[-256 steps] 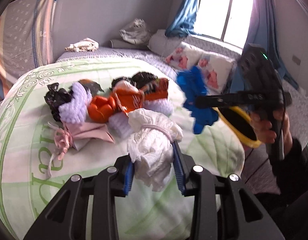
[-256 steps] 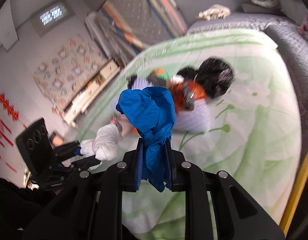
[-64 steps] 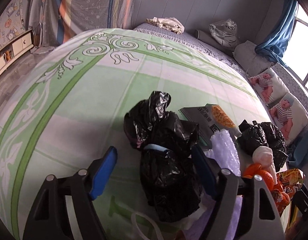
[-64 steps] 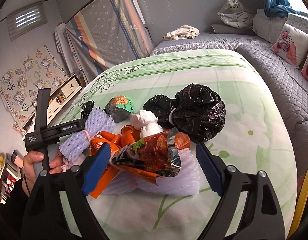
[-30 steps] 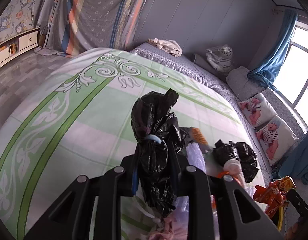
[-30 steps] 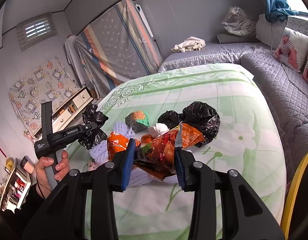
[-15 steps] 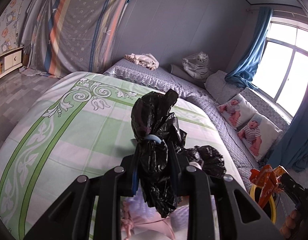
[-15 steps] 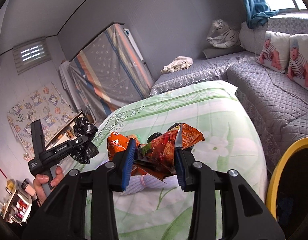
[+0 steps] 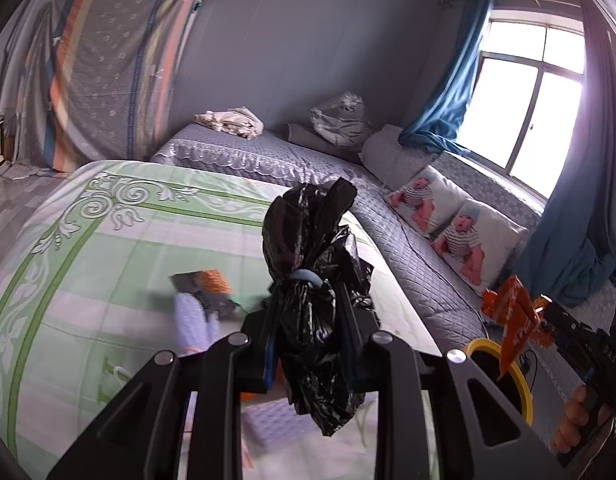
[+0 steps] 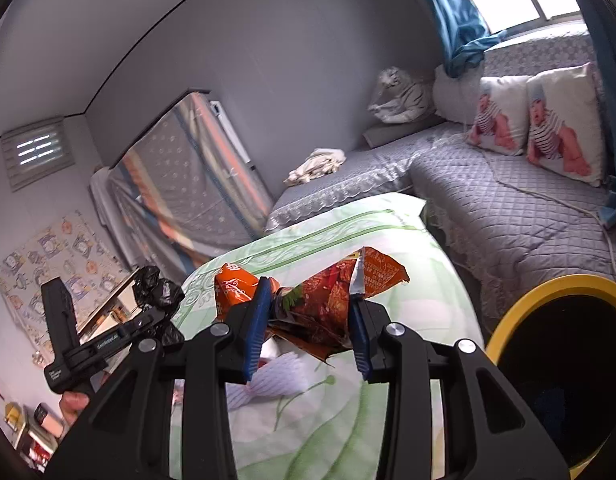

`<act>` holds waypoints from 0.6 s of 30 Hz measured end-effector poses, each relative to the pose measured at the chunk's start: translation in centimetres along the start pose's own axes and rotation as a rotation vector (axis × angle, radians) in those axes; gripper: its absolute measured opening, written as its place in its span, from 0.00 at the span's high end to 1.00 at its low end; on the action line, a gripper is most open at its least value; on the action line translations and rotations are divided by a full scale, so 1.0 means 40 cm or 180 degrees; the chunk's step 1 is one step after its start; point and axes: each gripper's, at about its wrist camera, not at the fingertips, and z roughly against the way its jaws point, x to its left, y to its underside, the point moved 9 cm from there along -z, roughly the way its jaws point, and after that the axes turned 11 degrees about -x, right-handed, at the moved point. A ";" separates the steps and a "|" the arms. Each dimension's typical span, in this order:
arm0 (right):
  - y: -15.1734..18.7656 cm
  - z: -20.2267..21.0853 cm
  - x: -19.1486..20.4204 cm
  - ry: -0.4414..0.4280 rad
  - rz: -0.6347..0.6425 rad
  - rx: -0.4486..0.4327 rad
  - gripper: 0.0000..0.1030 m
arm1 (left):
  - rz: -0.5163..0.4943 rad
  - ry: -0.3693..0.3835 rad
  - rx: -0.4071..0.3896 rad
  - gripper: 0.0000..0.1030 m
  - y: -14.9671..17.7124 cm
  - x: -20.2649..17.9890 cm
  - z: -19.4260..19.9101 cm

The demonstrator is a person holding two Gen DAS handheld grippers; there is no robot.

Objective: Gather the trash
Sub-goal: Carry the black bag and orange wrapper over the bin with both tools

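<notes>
The left gripper [image 9: 308,332] holds a tied bag [image 9: 314,280] upright above the bedspread [image 9: 88,248], with a foam sleeve [image 9: 192,320] and a flat packet [image 9: 206,286] lying on the cover to its left. The right gripper [image 10: 308,320] clamps a snack wrapper [image 10: 328,292] to the left of the bin [image 10: 508,320], possibly just short of its rim. Behind the bedspread runs a quilted bench [image 10: 508,200] carrying two cushions [image 10: 536,120].
</notes>
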 end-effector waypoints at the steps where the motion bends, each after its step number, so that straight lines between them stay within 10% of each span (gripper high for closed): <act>1: -0.004 0.008 -0.010 0.0025 -0.0020 -0.0027 0.66 | -0.0018 0.0040 0.0019 0.78 0.005 -0.016 -0.005; 18: -0.115 0.157 -0.262 0.0657 -0.0337 -0.0571 0.66 | -0.0420 0.0845 0.0311 0.78 0.097 -0.341 -0.093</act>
